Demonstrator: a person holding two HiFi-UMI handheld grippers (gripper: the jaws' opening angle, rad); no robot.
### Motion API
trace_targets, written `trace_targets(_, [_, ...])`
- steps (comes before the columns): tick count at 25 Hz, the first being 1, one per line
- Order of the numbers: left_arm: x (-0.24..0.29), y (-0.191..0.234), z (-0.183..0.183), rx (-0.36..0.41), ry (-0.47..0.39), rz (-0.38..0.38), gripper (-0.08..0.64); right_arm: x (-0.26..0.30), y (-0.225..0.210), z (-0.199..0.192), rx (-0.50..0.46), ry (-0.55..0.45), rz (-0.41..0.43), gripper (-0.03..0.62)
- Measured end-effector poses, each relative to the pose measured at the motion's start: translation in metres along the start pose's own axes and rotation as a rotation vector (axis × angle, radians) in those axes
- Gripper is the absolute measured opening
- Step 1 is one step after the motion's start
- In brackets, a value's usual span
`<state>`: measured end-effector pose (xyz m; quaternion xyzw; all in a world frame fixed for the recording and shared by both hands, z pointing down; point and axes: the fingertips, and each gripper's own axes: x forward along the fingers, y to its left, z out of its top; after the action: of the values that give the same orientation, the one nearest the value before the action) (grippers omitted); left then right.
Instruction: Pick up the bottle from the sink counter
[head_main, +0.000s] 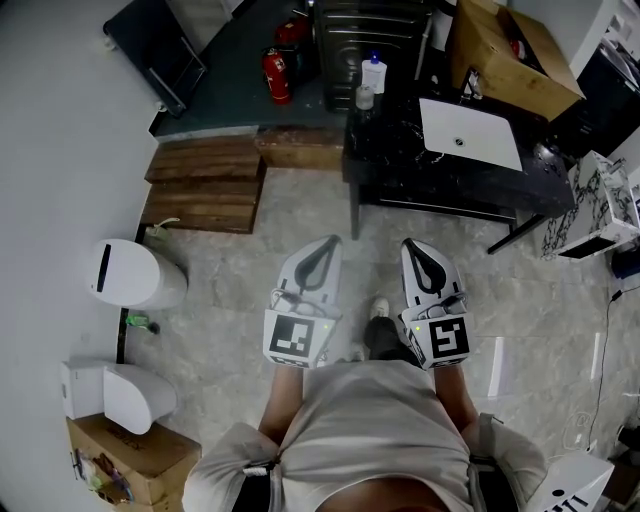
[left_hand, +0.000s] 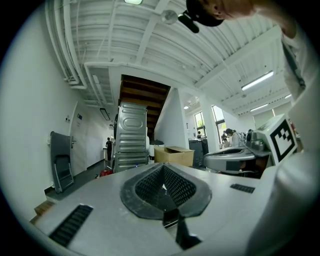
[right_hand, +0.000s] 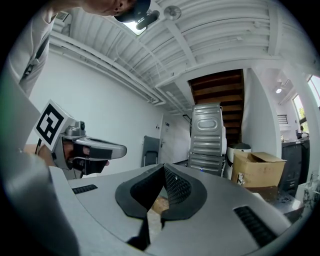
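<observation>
- The floor (head_main: 250, 300) was pale, marbled stone; the person stood on it, one shoe (head_main: 380, 308) showing between the two grippers.
- A dark sink counter (head_main: 400, 160) stood at 12 to 1 o'clock from the person, with a white basin (head_main: 470, 133) set in its right part.
- The bottle (head_main: 374, 74), white with a blue cap, stood upright at the counter's far left corner, at 12 o'clock and well apart from both grippers.
- A smaller container (head_main: 364, 97) stood just beside the bottle; it was too small to identify.
- Wooden steps (head_main: 205, 185) lay at 11 o'clock, red fire extinguishers (head_main: 277, 75) beyond them, and a white bin (head_main: 135, 273) at 9 o'clock.
- An open cardboard box (head_main: 510, 50) sat past the counter at 1 o'clock.
- The left gripper (head_main: 328, 243) (left_hand: 164, 172) had its jaws pressed together with nothing between them.
- The right gripper (head_main: 412, 245) (right_hand: 163, 167) had its jaws together too, holding nothing.
- Both grippers were held close to the person's chest, pointing at 12 o'clock.
- The person's torso hid the legs, and the frame edge cut off the counter's right end.
- Any print on the bottle was too small to make out.
</observation>
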<state>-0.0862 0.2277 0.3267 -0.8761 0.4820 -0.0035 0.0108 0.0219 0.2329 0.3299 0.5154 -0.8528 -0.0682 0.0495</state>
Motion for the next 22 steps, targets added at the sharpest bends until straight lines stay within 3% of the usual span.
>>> trace_targets(22, [0.136,0.040,0.000,0.016,0.029,0.065,0.000,0.100,-0.106,-0.019,0.039,-0.003,0.052,-0.005])
